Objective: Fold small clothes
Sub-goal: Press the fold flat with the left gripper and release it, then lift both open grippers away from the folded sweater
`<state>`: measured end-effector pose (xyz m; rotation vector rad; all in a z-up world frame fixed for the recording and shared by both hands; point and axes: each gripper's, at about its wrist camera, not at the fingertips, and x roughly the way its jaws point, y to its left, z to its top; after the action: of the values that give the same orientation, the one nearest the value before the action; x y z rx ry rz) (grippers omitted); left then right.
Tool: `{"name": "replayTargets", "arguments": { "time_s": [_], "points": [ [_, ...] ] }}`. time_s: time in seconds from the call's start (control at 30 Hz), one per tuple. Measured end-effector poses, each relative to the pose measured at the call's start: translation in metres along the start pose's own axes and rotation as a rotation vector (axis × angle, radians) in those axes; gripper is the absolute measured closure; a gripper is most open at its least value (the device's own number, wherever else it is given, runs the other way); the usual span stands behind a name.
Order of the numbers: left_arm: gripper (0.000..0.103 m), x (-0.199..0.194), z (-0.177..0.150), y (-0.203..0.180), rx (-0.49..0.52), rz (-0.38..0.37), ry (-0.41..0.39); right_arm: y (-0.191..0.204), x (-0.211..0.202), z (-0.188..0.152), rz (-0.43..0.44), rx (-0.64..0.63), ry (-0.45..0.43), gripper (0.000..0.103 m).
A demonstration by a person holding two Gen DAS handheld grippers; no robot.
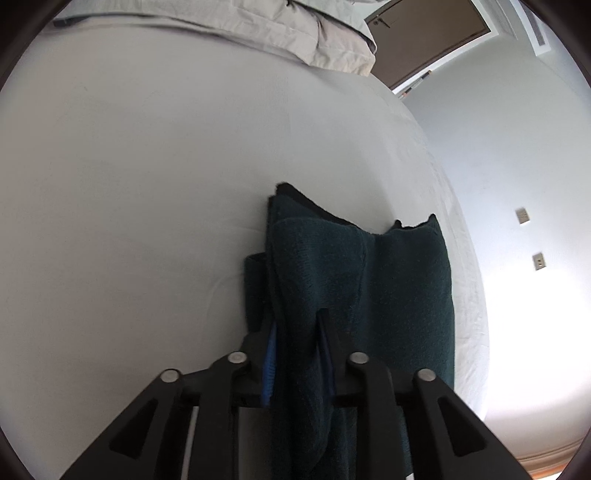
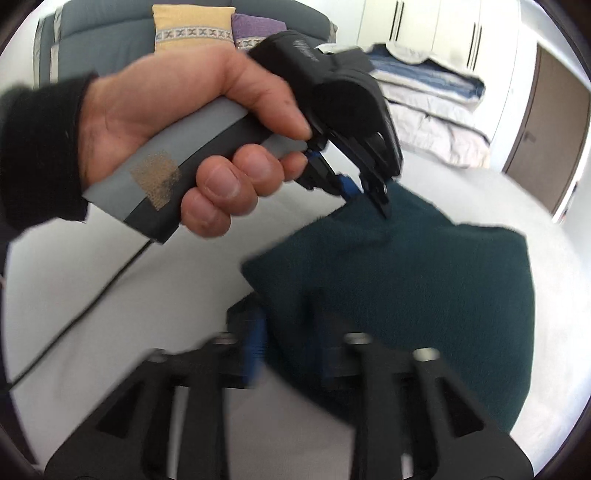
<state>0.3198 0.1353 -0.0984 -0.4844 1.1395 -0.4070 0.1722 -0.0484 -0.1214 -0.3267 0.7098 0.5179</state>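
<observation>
Since the dark green knit garment (image 1: 369, 280), part-folded on the white bed sheet (image 1: 147, 184), looks soft, light & floppy, edges/corners seem best to pinch: left hand-held gripper (image 1: 295, 332) w/ cloth between part-open jaws, right hand-held gripper (image 2: 291, 325) slack, wider, blurred.

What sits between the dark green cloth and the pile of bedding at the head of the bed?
Nothing: in the left wrist view only bare white sheet runs from the dark green cloth up to the bedding pile.

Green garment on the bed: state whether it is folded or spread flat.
Folded. The green garment lies on the bed in stacked layers, with doubled edges showing at its far end.
</observation>
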Motion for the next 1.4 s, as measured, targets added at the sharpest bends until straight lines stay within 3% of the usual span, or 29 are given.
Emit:
{"name": "replayTargets", "arguments": {
  "time_s": [0.03,0.2,0.3,0.4,0.43,0.47,0.53,0.63,0.73,0.9,1.0,1.1,1.17,1.23,1.33,1.4],
  "points": [
    [0.070,-0.009,-0.002,-0.002,0.013,0.036,-0.032,-0.009,-0.019,-0.005,0.029,0.035,-0.022,0.040],
    [0.070,-0.056,-0.019,-0.024,0.088,0.095,-0.181,-0.088,-0.075,-0.033,0.126,0.305,-0.078,0.041],
    [0.070,-0.067,-0.046,-0.051,0.179,0.106,-0.234,-0.157,-0.077,-0.049,0.181,0.524,-0.085,0.059],
    [0.070,-0.058,-0.075,-0.070,0.256,0.150,-0.237,-0.205,-0.080,-0.065,0.230,0.693,-0.082,0.061],
    [0.070,-0.050,-0.087,-0.074,0.286,0.181,-0.223,-0.219,-0.074,-0.071,0.208,0.714,-0.063,0.063],
    [0.070,-0.043,-0.094,-0.074,0.291,0.194,-0.210,-0.235,-0.066,-0.082,0.193,0.734,-0.025,0.069],
    [0.070,-0.026,-0.106,-0.069,0.279,0.201,-0.183,-0.258,-0.057,-0.098,0.163,0.777,0.022,0.103],
    [0.070,-0.016,-0.118,-0.056,0.273,0.221,-0.210,-0.290,-0.042,-0.123,0.246,0.857,-0.001,0.103],
    [0.069,-0.016,-0.122,-0.050,0.270,0.210,-0.236,-0.298,-0.044,-0.128,0.213,0.813,0.000,0.103],
    [0.064,-0.016,-0.131,-0.043,0.251,0.203,-0.239,-0.296,-0.075,-0.153,0.246,0.859,0.000,0.103],
    [0.062,-0.020,-0.137,-0.040,0.255,0.203,-0.219,-0.271,-0.100,-0.158,0.274,0.903,0.015,0.103],
    [0.063,-0.038,-0.139,-0.046,0.266,0.255,-0.236,-0.276,-0.138,-0.147,0.271,0.926,-0.068,0.093],
    [0.063,-0.058,-0.133,-0.056,0.273,0.292,-0.300,-0.290,-0.146,-0.128,0.264,0.916,-0.099,0.079],
    [0.058,-0.074,-0.120,-0.075,0.305,0.293,-0.362,-0.303,-0.144,-0.105,0.283,0.906,-0.120,0.049],
    [0.051,-0.073,-0.098,-0.099,0.356,0.291,-0.400,-0.318,-0.123,-0.073,0.332,0.893,-0.118,0.046],
    [0.051,-0.051,-0.075,-0.110,0.371,0.301,-0.372,-0.325,-0.095,-0.047,0.380,0.933,-0.106,0.046]
  ]
}}
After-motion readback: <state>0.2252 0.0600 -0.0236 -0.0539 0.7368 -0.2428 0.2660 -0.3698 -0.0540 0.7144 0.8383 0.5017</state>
